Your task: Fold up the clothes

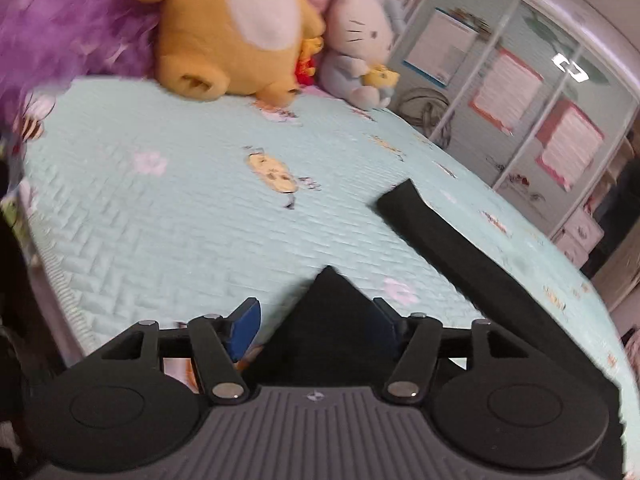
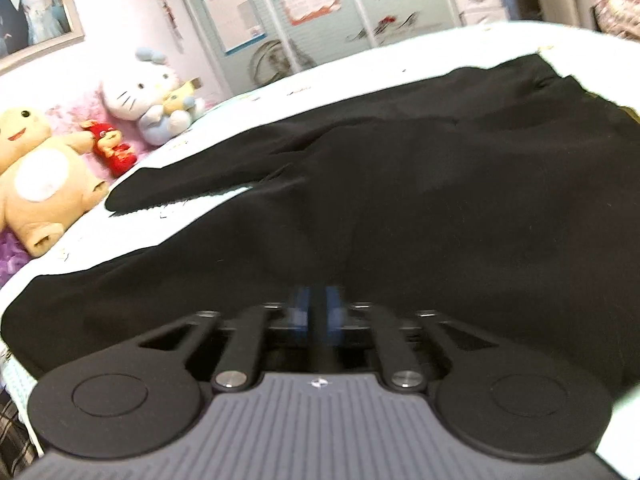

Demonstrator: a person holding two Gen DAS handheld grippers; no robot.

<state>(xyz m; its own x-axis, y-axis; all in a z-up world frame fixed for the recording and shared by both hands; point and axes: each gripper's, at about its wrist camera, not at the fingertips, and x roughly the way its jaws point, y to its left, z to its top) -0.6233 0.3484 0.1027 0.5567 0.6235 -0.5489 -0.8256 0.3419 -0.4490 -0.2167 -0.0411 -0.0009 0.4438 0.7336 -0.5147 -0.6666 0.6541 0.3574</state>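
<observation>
Both tools, left [image 1: 316, 320] and right [image 2: 316, 312], gape over black garment [image 2: 440, 184] on bedspread [image 1: 160, 208].

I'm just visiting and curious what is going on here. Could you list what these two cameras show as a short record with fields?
setting: bed with a light blue quilted cover
garment: black garment spread flat on the bed; one long narrow part reaches across the cover
left gripper: open, a peak of the black cloth between its blue pads, not pinched
right gripper: low over the garment, blurred, a narrow gap between the pads
toys: yellow plush bear, white cat plush, small red doll
behind: wardrobe doors
</observation>
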